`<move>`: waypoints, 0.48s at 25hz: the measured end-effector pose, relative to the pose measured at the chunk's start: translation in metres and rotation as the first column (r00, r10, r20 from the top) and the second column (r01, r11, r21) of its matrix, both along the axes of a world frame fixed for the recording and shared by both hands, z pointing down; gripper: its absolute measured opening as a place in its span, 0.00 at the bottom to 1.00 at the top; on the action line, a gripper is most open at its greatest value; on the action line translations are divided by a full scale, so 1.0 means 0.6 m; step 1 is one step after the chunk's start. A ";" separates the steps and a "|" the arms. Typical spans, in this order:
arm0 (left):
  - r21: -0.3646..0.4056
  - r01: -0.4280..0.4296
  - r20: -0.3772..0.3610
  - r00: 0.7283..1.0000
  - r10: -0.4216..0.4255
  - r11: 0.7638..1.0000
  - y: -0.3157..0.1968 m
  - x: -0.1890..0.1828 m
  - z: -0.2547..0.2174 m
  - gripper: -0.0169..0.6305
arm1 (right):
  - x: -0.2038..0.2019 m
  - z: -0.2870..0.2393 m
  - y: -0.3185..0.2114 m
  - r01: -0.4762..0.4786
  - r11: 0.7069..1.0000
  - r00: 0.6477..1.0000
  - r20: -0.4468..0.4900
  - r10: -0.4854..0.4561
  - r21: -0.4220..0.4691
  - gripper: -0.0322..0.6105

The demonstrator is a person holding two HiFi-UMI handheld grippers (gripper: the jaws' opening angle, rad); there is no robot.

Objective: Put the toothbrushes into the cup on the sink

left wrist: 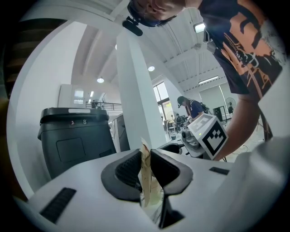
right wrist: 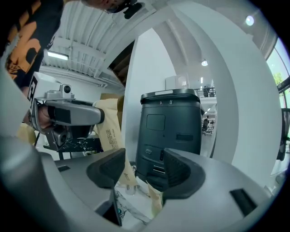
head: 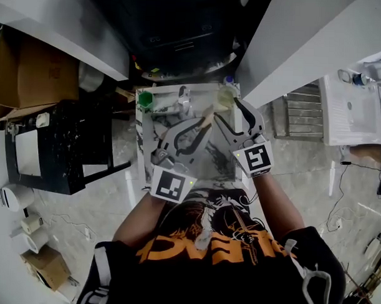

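My left gripper [head: 202,125] is shut on a beige paper toothbrush packet [head: 208,121], held above the marbled sink top [head: 155,137]. In the left gripper view the packet [left wrist: 146,172] stands upright, pinched between the dark pads [left wrist: 127,170]. My right gripper [head: 231,113] is just right of it, jaws wide apart and holding nothing. In the right gripper view the packet [right wrist: 108,129] hangs from the left gripper [right wrist: 68,115], left of my open right gripper [right wrist: 144,170]. A pale clear cup [head: 225,96] stands at the sink's back right corner.
A green cup [head: 145,100] sits at the sink's back left, beside the faucet [head: 181,102]. Behind the sink stands a dark bin [right wrist: 170,131]. A black stand [head: 59,147] is on the left, and white beams [head: 63,41] run on both sides.
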State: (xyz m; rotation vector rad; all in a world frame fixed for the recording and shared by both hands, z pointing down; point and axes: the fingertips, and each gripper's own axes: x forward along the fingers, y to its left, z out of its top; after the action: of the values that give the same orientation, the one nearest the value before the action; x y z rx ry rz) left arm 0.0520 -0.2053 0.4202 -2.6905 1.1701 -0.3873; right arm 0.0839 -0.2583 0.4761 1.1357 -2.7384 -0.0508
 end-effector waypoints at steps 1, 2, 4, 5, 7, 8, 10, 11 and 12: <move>0.005 0.006 -0.006 1.000 -0.006 1.000 0.007 -0.010 -0.010 0.15 | -0.008 -0.014 0.004 0.003 1.000 1.000 0.001 -0.003 0.016 0.46; 0.011 0.013 -0.012 1.000 -0.013 1.000 0.014 -0.022 -0.020 0.15 | -0.017 -0.028 0.008 0.010 0.999 1.000 0.003 -0.010 0.034 0.46; 0.027 0.033 -0.024 0.999 -0.033 0.999 0.026 -0.050 -0.042 0.15 | -0.038 -0.060 0.020 0.035 0.996 0.999 0.010 -0.036 0.080 0.45; 0.036 0.048 -0.030 0.998 -0.047 0.998 0.031 -0.065 -0.053 0.15 | -0.051 -0.076 0.027 0.050 0.994 0.999 0.015 -0.051 0.101 0.45; 0.059 0.080 -0.031 0.996 -0.078 0.995 0.040 -0.095 -0.070 0.15 | -0.076 -0.105 0.043 0.075 0.988 0.997 0.021 -0.079 0.132 0.43; 0.074 0.093 -0.026 0.996 -0.091 0.993 0.044 -0.109 -0.076 0.15 | -0.088 -0.117 0.052 0.083 0.987 0.996 0.029 -0.088 0.140 0.42; 0.096 0.108 -0.013 0.994 -0.107 0.990 0.052 -0.134 -0.082 0.15 | -0.114 -0.139 0.072 0.090 0.985 0.993 0.063 -0.100 0.144 0.42; 0.098 0.113 -0.011 0.994 -0.112 0.989 0.056 -0.146 -0.083 0.15 | -0.127 -0.147 0.083 0.095 0.985 0.991 0.082 -0.108 0.144 0.41; 0.095 0.119 -0.015 0.993 -0.118 0.988 0.061 -0.158 -0.083 0.15 | -0.141 -0.154 0.095 0.104 0.984 0.988 0.097 -0.118 0.143 0.41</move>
State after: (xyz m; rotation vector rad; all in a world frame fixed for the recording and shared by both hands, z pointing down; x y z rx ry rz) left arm -0.0425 -0.1689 0.3706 -2.5518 1.3203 -0.3276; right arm -0.0007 -0.2012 0.3834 1.0449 -2.9297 -0.2033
